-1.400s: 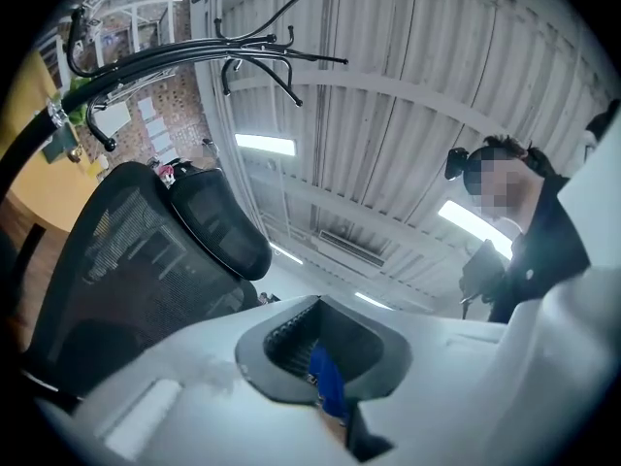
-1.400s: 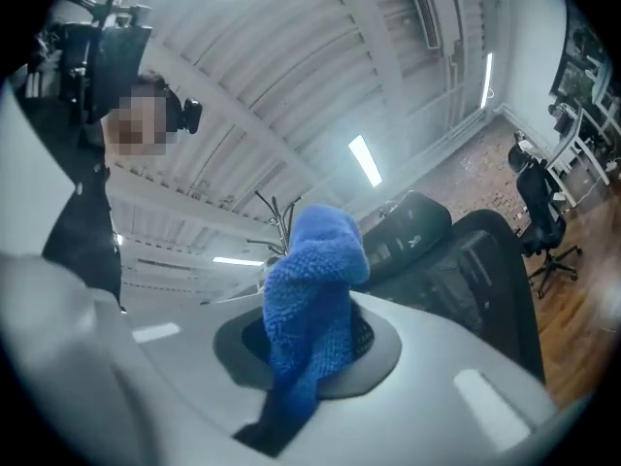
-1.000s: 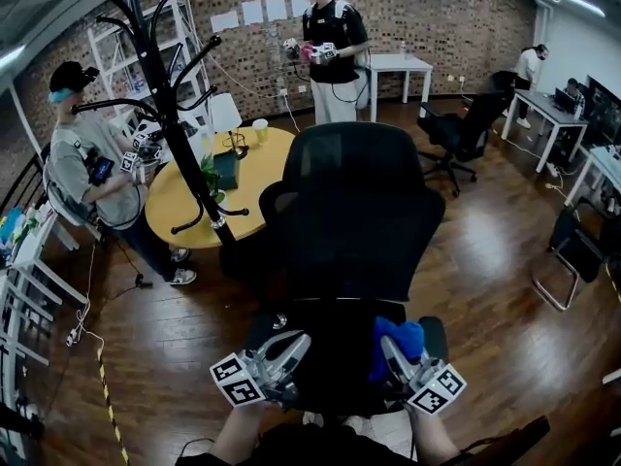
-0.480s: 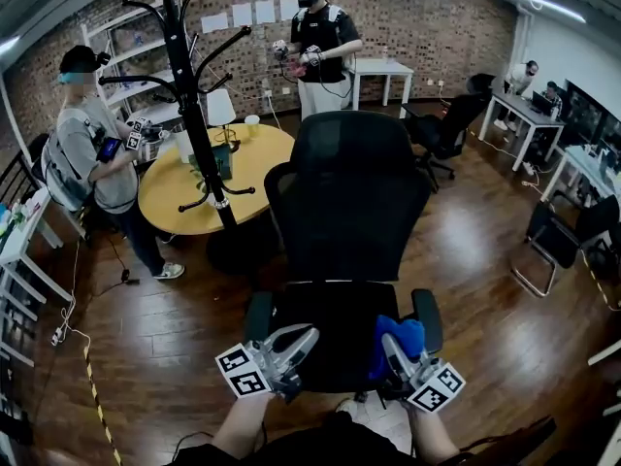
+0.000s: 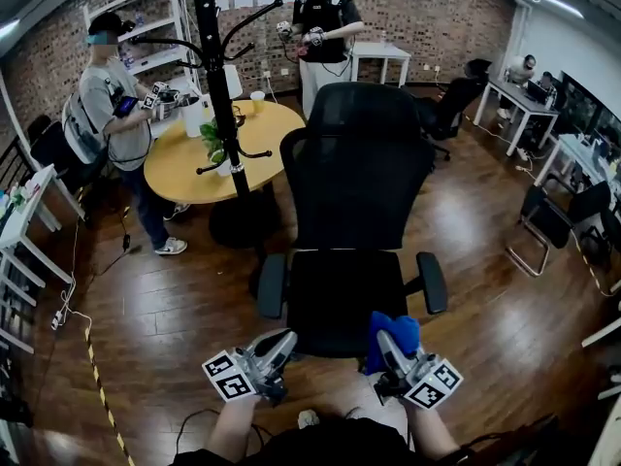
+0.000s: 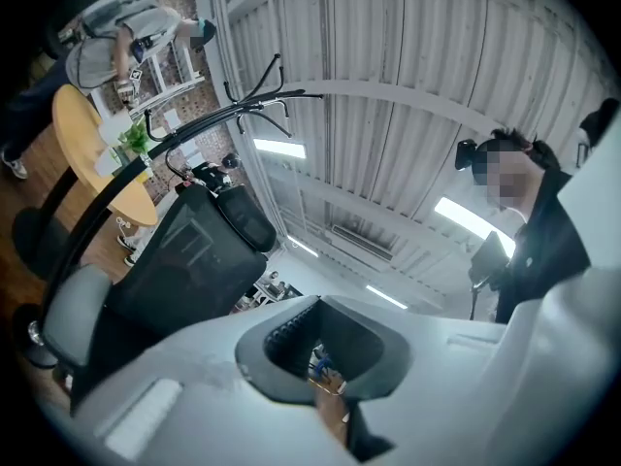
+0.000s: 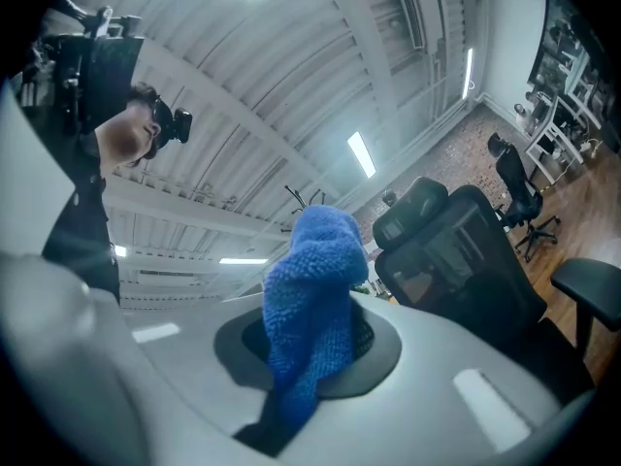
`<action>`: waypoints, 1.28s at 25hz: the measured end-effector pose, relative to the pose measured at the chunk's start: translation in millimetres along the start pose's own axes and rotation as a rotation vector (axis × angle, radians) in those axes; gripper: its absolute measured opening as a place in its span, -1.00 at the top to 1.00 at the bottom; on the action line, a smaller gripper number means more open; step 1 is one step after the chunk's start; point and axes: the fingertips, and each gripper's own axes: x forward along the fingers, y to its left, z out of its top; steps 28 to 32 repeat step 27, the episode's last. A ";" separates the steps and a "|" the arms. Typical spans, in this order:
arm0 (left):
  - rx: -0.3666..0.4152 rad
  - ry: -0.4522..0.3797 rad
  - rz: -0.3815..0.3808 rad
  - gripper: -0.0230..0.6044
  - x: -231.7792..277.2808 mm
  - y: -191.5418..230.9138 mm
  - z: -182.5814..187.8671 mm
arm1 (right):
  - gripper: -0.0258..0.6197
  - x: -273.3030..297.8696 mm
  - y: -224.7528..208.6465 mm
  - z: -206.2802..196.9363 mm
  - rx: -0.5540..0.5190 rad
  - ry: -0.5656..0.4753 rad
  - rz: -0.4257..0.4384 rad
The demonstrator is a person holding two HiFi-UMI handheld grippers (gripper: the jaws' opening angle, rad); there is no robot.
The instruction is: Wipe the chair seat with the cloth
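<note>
The chair now sits farther off than a second ago. Both grippers then hung over the near part of the seat; now they are at its near edge, mostly over the wood floor.

The right gripper pinches the blue cloth between its jaws. In the right gripper view the cloth stands up in a bunch from the clamp, with a tail hanging below. In the head view the cloth overlaps the seat's near right corner; I cannot tell whether it touches the seat.

The left gripper, just off the near left corner, has its jaws pressed together with nothing between them.

The seat is black, with an armrest on its right, another on its left, and a tall back on its far side. To the far left of the chair is a round yellow table with a black rack standing beside it. A person stands at the table's left, and another stands by the far wall.
</note>
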 end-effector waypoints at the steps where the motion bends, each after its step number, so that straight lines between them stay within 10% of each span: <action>1: 0.002 -0.003 0.009 0.94 -3.1 -0.9 -1.2 | 0.81 -1.1 2.3 2.8 -0.013 -0.003 0.002; 14: 0.058 0.053 -0.114 0.94 69.2 -56.3 -24.7 | 0.81 -42.9 -2.1 47.7 -0.084 -0.053 -0.017; 32: 0.057 0.046 -0.095 0.94 73.1 -48.1 -21.5 | 0.81 -31.2 4.9 52.5 -0.101 -0.036 0.048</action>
